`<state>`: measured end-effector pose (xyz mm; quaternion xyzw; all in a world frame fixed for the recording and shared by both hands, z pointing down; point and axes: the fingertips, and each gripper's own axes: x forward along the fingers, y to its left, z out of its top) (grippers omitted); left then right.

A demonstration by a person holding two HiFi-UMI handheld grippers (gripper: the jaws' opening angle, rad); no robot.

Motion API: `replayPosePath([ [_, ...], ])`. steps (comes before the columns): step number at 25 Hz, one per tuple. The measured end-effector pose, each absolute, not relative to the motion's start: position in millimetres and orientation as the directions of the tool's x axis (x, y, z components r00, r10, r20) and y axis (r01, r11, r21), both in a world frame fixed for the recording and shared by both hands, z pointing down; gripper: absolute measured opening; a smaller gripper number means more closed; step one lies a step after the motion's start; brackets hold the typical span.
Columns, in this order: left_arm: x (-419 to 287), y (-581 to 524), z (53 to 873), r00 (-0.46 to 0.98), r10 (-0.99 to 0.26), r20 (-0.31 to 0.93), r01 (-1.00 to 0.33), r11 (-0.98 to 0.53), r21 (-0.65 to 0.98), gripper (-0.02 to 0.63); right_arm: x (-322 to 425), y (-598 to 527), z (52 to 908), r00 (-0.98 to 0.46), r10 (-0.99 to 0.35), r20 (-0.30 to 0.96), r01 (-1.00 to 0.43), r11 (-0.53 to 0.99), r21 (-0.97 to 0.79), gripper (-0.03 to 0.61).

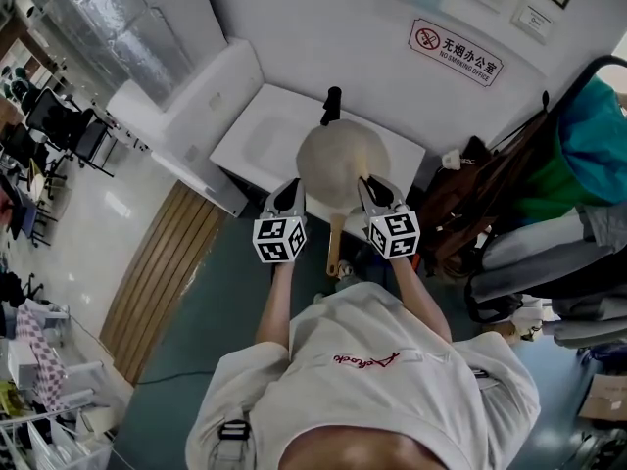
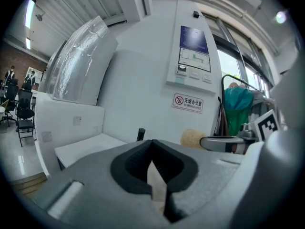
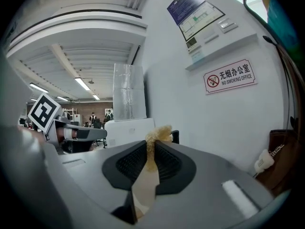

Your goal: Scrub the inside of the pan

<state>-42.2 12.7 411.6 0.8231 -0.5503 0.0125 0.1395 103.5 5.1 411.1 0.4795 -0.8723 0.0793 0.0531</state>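
White wall (image 1: 294, 27) backs the scene, carrying a red-and-white no-smoking sign (image 1: 456, 54). At far left stand black office chairs (image 1: 59, 125), and next to them a foil-wrapped duct (image 1: 127, 18) rises above a white cabinet. A white table (image 1: 255, 135) is pushed against the wall in front of the person. The left gripper (image 1: 291, 192) reaches toward the table's near edge with its jaws pressed together; only a pale sliver shows in their seam, and what it is cannot be told. Just beside its tip is the pan (image 1: 338, 160), round and pale, at the near edge of the table; whether it rests there or is lifted is unclear. A black handle (image 1: 332, 104) points from the pan toward the wall, and a wooden stick (image 1: 335, 246) runs from its near rim toward the person. The right gripper (image 1: 365, 181) overlaps the pan's right rim, its jaws pinching a yellowish fibrous scrub pad (image 3: 159, 132). Further right hang a brown bag (image 1: 470, 213) and a teal garment (image 1: 593, 145).
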Motion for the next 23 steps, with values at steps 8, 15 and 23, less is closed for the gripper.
replayPosePath([
  [8,-42.5,23.7,415.9,0.402,-0.897,0.183,-0.907,-0.363,0.213,0.000,102.8,15.3,413.3,-0.534,-0.829,0.167,-0.845,0.526,-0.091,0.054],
  [15,-42.3,27.0,419.0,0.408,-0.894,0.187,-0.904,-0.367,0.218,0.000,101.7,17.5,411.5,-0.533,-0.829,0.167,-0.845,0.529,-0.077,0.054],
  [23,-39.2,22.7,420.2,0.416,-0.890,0.186,-0.901,-0.375,0.218,0.000,102.1,16.2,413.5,-0.537,-0.829,0.160,-0.844,0.531,-0.080,0.054],
])
